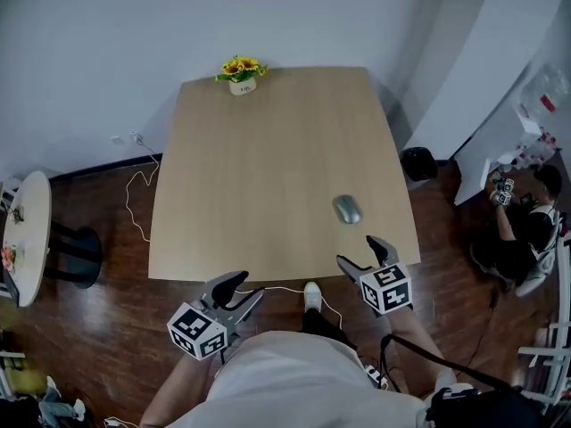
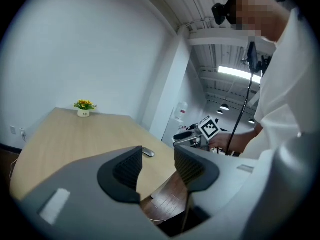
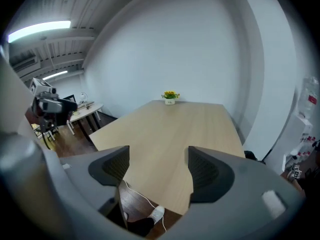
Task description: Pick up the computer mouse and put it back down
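The grey computer mouse [image 1: 347,209] lies on the wooden table [image 1: 268,168] near its front right corner; the left gripper view shows the mouse [image 2: 148,153] small, beyond the jaws. My right gripper [image 1: 357,250] hovers just off the table's front edge, short of the mouse, jaws wide apart and empty. In its own view the right gripper [image 3: 159,156] looks over the bare tabletop [image 3: 165,129] and the mouse is out of sight. Lower and left of it, my left gripper [image 1: 248,286] hangs over the floor, open, and its own view shows the left gripper [image 2: 158,154] with nothing between the pads.
A small pot of yellow flowers [image 1: 242,71] stands at the table's far edge. A white cable [image 1: 134,194] trails over the dark wood floor at the left, near a round white side table [image 1: 27,230]. A black bin [image 1: 418,163] and a seated person [image 1: 526,230] are at the right.
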The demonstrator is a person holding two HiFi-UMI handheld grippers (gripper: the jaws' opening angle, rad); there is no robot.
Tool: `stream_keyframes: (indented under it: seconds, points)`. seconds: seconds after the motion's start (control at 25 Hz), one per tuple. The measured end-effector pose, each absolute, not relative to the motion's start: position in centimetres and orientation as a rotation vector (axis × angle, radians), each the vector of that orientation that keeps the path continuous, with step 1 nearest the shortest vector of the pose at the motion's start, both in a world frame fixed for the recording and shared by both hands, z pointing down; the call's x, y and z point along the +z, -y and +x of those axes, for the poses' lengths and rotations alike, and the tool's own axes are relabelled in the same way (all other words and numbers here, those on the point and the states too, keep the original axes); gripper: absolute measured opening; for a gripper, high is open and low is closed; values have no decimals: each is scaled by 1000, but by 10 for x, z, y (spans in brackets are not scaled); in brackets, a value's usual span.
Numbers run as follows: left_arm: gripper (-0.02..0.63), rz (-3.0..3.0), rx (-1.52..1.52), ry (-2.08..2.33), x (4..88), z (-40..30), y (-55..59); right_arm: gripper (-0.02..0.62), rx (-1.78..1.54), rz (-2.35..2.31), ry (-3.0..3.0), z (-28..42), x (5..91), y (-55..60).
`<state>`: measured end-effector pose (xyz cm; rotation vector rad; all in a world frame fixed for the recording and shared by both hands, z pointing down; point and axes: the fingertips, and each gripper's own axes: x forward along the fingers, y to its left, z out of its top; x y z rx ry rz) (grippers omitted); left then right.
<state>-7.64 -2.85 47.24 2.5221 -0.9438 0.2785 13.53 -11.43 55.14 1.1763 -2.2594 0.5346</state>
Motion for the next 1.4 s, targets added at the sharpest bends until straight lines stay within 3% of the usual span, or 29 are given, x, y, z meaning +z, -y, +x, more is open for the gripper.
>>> stream_keyframes:
  seconds: [0.28, 0.56, 1.4]
  points:
    - [170, 2579, 267, 840, 478, -88, -20, 400, 378, 1176, 2384, 97, 466, 1]
    - [170, 2599, 259, 787, 484, -105, -67, 403, 474, 1261, 2379, 84, 463, -72]
    - [170, 2629, 262, 841, 478, -123, -108, 393, 439, 1268, 2373, 76, 452, -102]
